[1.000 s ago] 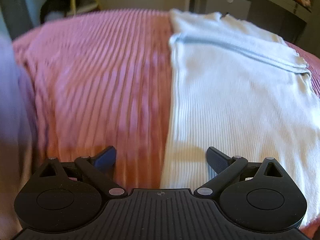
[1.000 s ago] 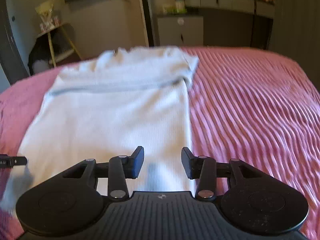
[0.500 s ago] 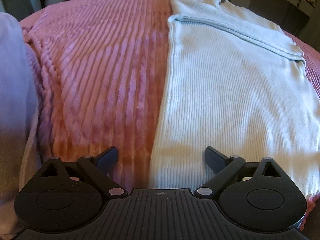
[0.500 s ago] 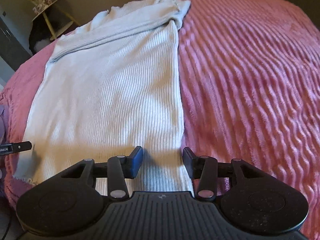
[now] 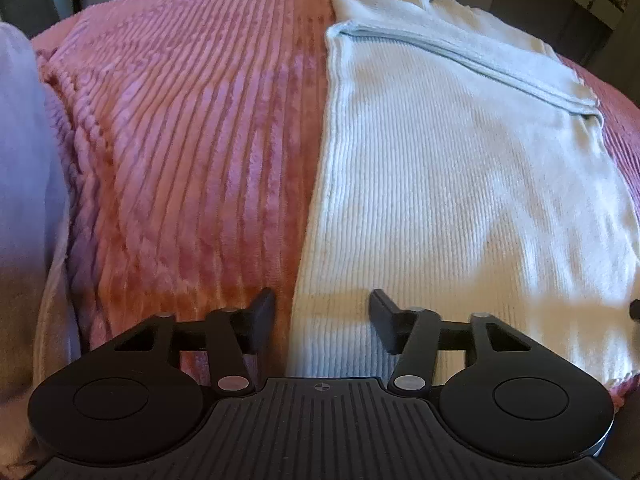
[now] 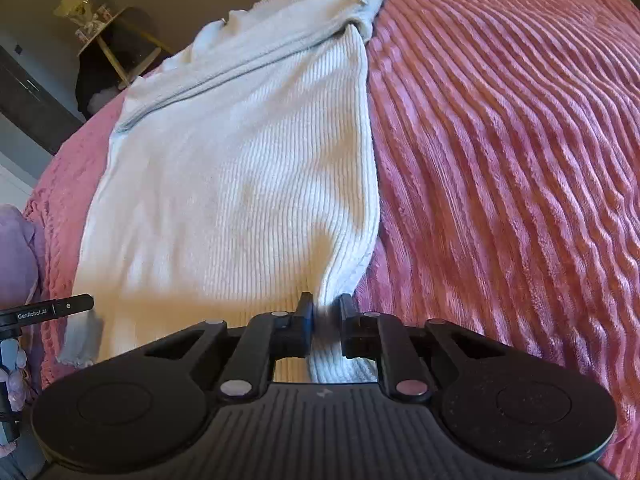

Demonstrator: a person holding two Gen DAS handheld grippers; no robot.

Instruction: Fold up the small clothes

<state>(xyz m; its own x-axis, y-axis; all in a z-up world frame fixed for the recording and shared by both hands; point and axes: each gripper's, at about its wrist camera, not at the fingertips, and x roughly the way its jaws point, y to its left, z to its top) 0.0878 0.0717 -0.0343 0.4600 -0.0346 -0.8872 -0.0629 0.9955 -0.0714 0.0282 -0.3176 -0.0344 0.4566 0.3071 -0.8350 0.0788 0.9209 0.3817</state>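
Observation:
A pale blue ribbed top [image 5: 460, 184] lies flat on a pink ribbed blanket [image 5: 192, 152], sleeves folded across its far end. My left gripper [image 5: 322, 312] is open, its jaws straddling the near left corner of the top's hem. In the right wrist view the top [image 6: 240, 184] stretches away from me. My right gripper [image 6: 325, 312] is shut on the near right corner of the hem, which bunches up between the fingers. The left gripper's tip [image 6: 48, 310] shows at the left edge there.
The pink blanket [image 6: 512, 160] covers the bed to the right of the top. A lilac cloth [image 5: 24, 200] lies at the bed's left edge. A dark cabinet [image 5: 560, 12] and a small yellow-legged side table [image 6: 104, 32] stand beyond the bed.
My right gripper has closed on the top's near right hem corner, pulling it up into a ridge. My left gripper's jaws have narrowed somewhat over the left hem corner.

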